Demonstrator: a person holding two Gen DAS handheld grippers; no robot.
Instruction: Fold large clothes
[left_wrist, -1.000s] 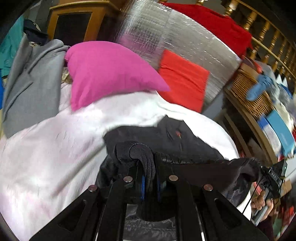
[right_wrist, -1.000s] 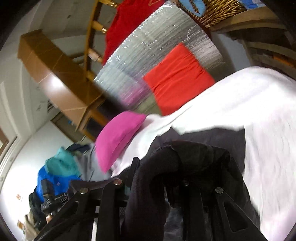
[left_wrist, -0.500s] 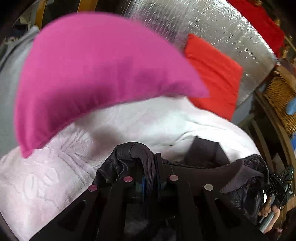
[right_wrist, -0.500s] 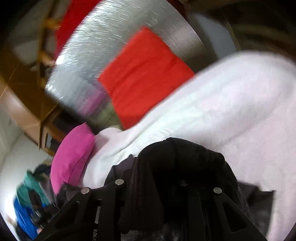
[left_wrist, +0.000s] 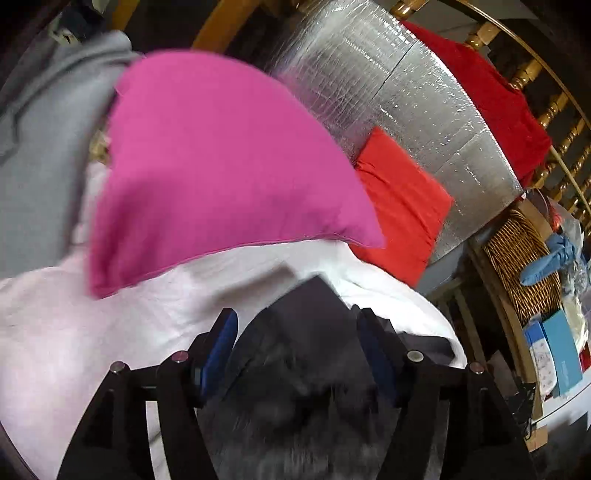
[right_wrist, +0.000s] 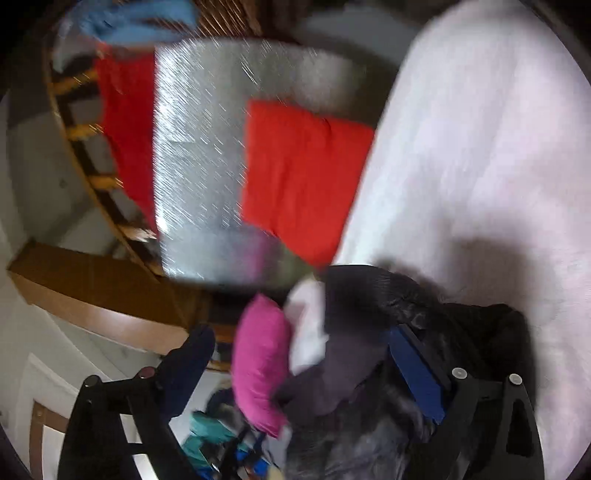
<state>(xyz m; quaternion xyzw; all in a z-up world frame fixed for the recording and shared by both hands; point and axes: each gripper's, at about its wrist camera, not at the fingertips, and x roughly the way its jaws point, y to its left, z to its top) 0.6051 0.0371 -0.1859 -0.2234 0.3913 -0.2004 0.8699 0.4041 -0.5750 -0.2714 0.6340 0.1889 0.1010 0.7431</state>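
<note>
Your left gripper (left_wrist: 297, 325) has just been opening: its 2 blue-padded fingers (left_wrist: 221, 343) stand apart, and the black jacket (left_wrist: 306, 369) lies loose between them without being pressed. Your right gripper (right_wrist: 299, 350) has also just been opening; its jaws are spread wide, with jacket fabric bunched in the gap and against the right-hand pad. The jacket sits on the white bed cover (left_wrist: 74, 332), just below the pink pillow (left_wrist: 221, 166). In the left wrist view a flat corner of it points away from you toward the red cushion (left_wrist: 399, 206). Motion blur hides which way its long axis runs, so you cannot tell that.
</note>
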